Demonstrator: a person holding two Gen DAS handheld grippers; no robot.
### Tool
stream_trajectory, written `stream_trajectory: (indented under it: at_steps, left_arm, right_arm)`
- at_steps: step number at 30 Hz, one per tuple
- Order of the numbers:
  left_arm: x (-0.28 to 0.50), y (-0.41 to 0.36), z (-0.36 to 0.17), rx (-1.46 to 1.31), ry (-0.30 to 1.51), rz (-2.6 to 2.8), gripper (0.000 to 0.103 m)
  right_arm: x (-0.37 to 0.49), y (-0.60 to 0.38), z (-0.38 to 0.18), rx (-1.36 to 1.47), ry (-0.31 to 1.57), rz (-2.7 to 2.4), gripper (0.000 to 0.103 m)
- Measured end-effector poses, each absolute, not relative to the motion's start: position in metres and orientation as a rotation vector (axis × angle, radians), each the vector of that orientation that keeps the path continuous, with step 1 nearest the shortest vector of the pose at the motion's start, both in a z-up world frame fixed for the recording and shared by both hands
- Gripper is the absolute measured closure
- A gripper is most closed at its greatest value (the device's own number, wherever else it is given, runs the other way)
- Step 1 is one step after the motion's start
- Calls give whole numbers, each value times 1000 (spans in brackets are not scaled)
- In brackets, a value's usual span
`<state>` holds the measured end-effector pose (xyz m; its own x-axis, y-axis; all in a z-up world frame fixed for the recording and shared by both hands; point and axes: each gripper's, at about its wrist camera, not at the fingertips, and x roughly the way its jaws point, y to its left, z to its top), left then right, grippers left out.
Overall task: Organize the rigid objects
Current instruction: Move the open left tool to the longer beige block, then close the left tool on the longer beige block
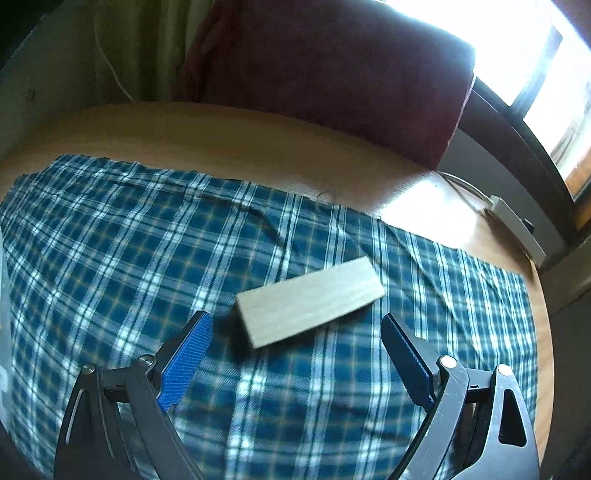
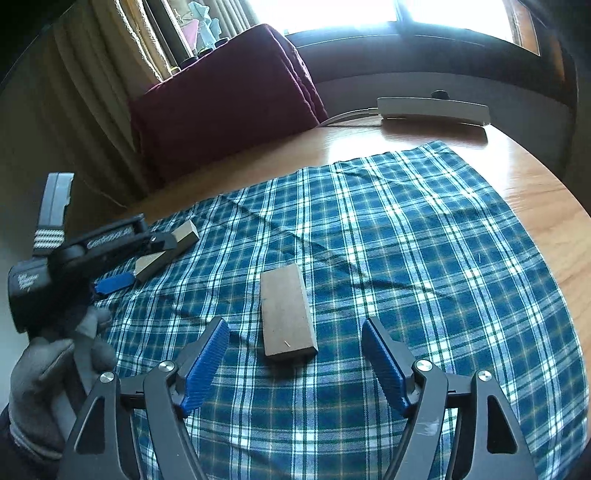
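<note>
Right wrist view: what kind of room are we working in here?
Probably a home living or dining room: a round wooden table spread with a blue plaid cloth, a maroon cushioned seat beside it, and curtains by a bright window.

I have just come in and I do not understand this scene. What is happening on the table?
A person holds a gripper in each hand over a checked cloth on a wooden table. The left gripper is open, around one end of a pale wooden block. The right gripper is open too, at another block. Neither block is gripped yet.
</note>
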<state>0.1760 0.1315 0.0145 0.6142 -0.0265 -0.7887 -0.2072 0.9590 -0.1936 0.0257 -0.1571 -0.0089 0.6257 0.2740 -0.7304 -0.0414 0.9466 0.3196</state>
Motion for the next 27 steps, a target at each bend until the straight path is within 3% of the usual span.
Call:
stream_trajectory:
  at_steps: [27]
  left_arm:
    - [217, 103, 0, -84, 896, 190, 6]
  right_arm:
    - [25, -156, -10, 285, 878, 180, 23]
